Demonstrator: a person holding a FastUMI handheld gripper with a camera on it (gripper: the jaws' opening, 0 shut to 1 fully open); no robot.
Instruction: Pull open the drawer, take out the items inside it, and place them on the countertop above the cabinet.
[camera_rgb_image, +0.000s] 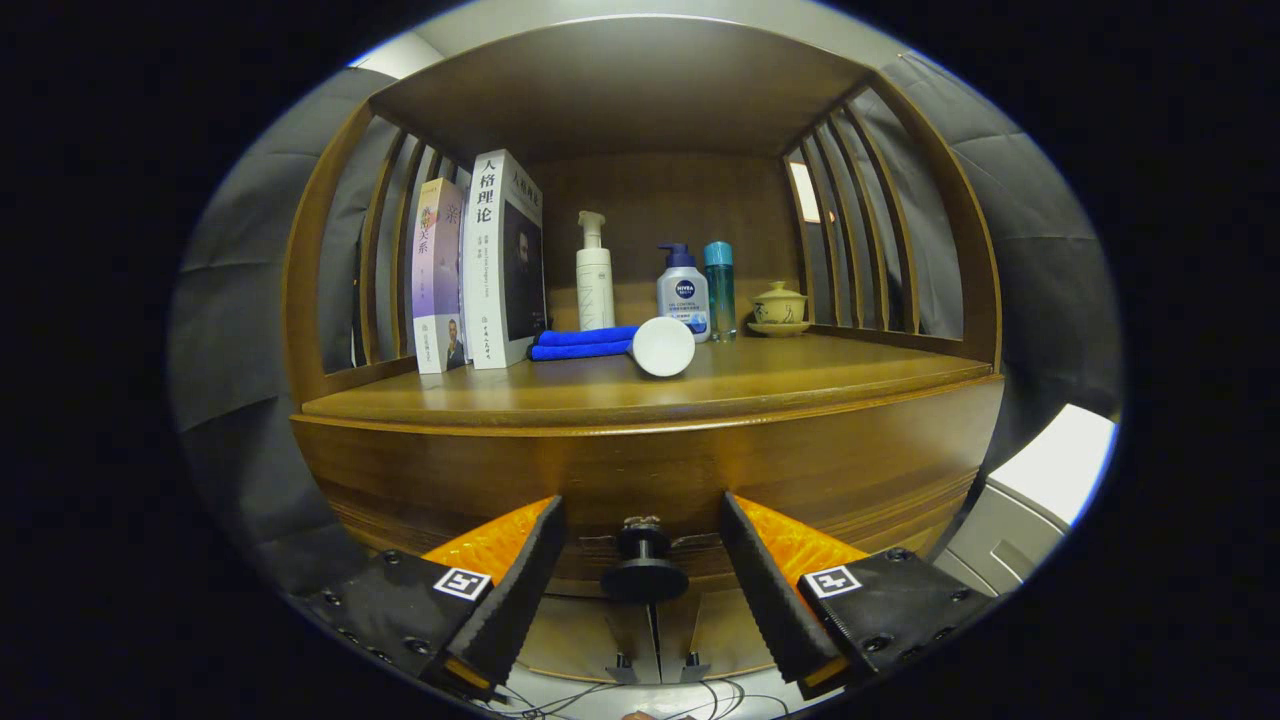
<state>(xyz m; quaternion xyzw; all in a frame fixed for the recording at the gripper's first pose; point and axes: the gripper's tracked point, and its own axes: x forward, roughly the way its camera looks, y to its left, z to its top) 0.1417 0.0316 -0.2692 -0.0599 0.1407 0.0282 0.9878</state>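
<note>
The tool (643, 575) stands wide open, holding nothing, its 2 fingers flanking the knob (643, 562) of the shut drawer (800, 470); closing squarely on it looks due.

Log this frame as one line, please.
gripper: open, fingers either side of drawer knob | drawer: closed | countertop: books, bottles, blue cloth, white tube, teacup

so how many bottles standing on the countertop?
3, in a row at the back: white pump bottle, pump bottle with a blue cap, teal bottle. A white cylinder lies in front; unclear what it is.
</note>
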